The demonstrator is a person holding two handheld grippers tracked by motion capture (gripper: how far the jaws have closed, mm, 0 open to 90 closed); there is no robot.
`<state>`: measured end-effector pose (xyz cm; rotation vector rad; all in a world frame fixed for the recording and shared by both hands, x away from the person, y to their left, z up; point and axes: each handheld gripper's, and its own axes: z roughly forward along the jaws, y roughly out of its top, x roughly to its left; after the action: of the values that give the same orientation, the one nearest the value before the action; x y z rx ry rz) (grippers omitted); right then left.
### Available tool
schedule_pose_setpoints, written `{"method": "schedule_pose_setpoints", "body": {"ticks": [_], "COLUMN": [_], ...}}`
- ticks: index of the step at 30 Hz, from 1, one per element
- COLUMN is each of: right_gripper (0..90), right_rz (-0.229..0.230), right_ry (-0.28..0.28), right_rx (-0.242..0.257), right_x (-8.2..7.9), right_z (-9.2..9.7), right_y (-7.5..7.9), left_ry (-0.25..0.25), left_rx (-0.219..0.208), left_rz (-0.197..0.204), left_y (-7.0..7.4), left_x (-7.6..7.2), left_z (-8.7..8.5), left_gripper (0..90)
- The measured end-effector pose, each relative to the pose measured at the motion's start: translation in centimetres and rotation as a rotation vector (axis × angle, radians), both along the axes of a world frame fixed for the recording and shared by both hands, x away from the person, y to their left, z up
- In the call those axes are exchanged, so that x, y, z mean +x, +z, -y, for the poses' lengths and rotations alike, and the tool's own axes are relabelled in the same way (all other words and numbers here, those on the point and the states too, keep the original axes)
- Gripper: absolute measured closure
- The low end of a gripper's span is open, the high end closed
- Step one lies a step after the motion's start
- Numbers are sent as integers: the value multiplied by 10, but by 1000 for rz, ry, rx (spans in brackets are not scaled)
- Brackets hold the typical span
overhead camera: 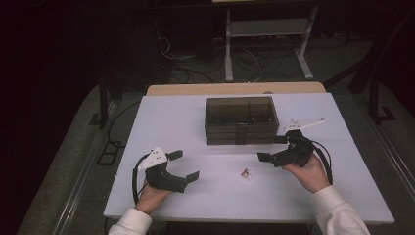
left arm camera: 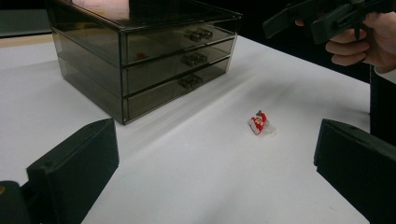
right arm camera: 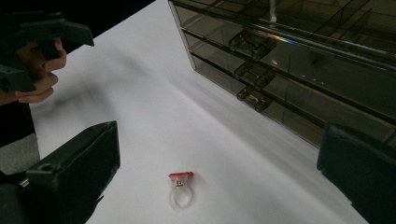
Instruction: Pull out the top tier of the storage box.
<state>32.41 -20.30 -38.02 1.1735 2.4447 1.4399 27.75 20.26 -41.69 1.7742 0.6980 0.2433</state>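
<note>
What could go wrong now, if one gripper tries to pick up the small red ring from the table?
1. The red ring is tiny and lies flat on the smooth white table, so wide-open jaws of the right gripper may push it away instead of gripping it.
2. The left gripper is also open and near; both reaching together might collide.
3. All three drawers of the drawer box look closed.

counter (overhead camera: 195, 196): plain white, no pattern
drawer box (overhead camera: 241, 120): smoky dark grey, see-through
toy ring (right arm camera: 180, 189): clear band, red top
left gripper (overhead camera: 185, 165): black, with a white plate on top
right gripper (overhead camera: 269, 148): black
sleeves (overhead camera: 131, 223): white
</note>
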Motion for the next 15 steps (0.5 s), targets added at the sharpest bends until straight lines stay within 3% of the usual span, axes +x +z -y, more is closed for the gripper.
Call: {"method": "schedule_pose_setpoints", "body": {"ticks": [15], "right_gripper": [0], "right_rz": [-33], "right_ry": [-18], "right_rx": [43], "right_x": [11], "right_z": [-4], "right_y": [-8], "left_ry": [4], "left_rx": [-9], "left_rz": [-1], "left_y": [0], "left_x": [0], "left_z": [-1], "left_gripper": [0]}}
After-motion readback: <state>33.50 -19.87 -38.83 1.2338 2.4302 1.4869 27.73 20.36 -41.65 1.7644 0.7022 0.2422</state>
